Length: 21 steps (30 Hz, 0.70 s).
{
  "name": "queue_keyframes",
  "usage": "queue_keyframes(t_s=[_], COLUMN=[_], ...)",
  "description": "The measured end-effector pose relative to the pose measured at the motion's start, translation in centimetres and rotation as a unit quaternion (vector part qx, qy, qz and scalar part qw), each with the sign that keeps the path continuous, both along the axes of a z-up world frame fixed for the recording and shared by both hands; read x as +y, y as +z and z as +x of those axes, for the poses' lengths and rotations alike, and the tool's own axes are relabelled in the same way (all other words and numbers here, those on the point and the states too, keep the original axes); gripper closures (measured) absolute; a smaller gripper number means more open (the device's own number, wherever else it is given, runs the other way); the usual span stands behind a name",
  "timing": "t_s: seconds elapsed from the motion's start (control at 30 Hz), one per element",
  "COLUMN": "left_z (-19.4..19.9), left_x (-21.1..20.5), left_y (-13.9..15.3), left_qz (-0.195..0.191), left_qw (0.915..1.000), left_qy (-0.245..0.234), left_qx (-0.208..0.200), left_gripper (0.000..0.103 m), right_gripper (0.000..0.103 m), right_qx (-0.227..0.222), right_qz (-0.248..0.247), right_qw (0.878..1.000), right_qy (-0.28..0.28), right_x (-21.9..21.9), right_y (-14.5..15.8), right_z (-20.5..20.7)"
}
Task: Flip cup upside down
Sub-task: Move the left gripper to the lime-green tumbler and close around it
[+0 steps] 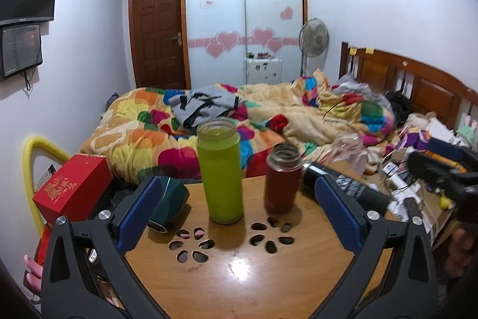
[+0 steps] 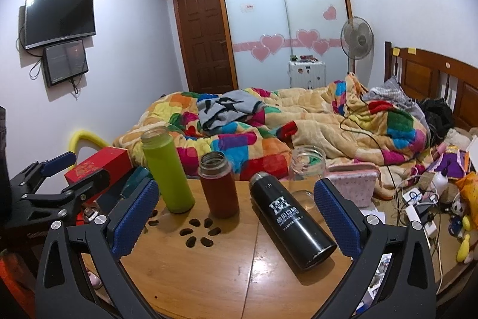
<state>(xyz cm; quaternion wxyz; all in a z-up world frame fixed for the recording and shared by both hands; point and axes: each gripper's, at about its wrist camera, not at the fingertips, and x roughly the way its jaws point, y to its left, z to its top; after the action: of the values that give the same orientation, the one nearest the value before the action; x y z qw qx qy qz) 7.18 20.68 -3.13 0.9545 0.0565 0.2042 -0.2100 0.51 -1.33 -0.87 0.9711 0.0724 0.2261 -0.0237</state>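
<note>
Several cups are on the wooden table (image 1: 245, 274). A tall green cup (image 1: 220, 172) (image 2: 168, 173) and a shorter red-brown cup (image 1: 282, 178) (image 2: 218, 184) stand upright with open mouths. A black flask (image 2: 291, 217) lies on its side, partly seen in the left wrist view (image 1: 343, 184). A clear glass jar (image 2: 306, 174) stands upright at the table's far edge. My left gripper (image 1: 239, 211) is open and empty, facing the green and red cups. My right gripper (image 2: 236, 217) is open and empty, with the black flask between its fingers' line of sight.
A red box (image 1: 74, 187) and a dark green object (image 1: 171, 199) sit at the table's left. A bed with a colourful quilt (image 2: 298, 127) lies behind the table. Cables and clutter (image 2: 424, 199) lie at the right. Flower-shaped holes (image 1: 191, 244) pierce the tabletop.
</note>
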Motion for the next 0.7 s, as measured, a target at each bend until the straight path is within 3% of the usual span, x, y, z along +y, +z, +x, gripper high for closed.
queue_keyframes(t_s=[0.2,0.37,0.43,0.5,0.6,0.7], left_z=[6.4,11.7,13.1,14.2,15.0,14.6], left_x=[-1.3,-2.5,-2.6,-2.6,-2.9,-3.1], left_y=[-3.2,-4.9,-5.4,-6.0,-6.8,-6.8], left_qz=[0.013,0.012,0.006,-0.005,-0.017,-0.019], left_qw=[0.9991,0.9978,0.9971,0.9957,0.9929,0.9931], left_qy=[-0.009,0.018,0.024,0.017,0.007,0.005], left_qx=[0.04,0.063,0.072,0.091,0.118,0.115], left_gripper=[0.0,0.0,0.007,0.024,0.038,0.039], right_gripper=[0.0,0.0,0.0,0.0,0.0,0.0], right_qx=[0.025,0.047,0.056,0.065,0.074,0.078], right_qz=[0.016,0.023,0.027,0.033,0.037,0.035], right_qw=[1.0,0.999,0.998,0.997,0.997,0.996], right_qy=[-0.007,-0.01,-0.011,-0.009,-0.003,0.002], right_x=[-1.8,-2.6,-2.9,-3.3,-3.3,-3.2], right_y=[-2.1,-3.8,-4.4,-5.1,-5.8,-6.5], right_z=[1.1,1.8,2.0,2.3,2.7,3.0])
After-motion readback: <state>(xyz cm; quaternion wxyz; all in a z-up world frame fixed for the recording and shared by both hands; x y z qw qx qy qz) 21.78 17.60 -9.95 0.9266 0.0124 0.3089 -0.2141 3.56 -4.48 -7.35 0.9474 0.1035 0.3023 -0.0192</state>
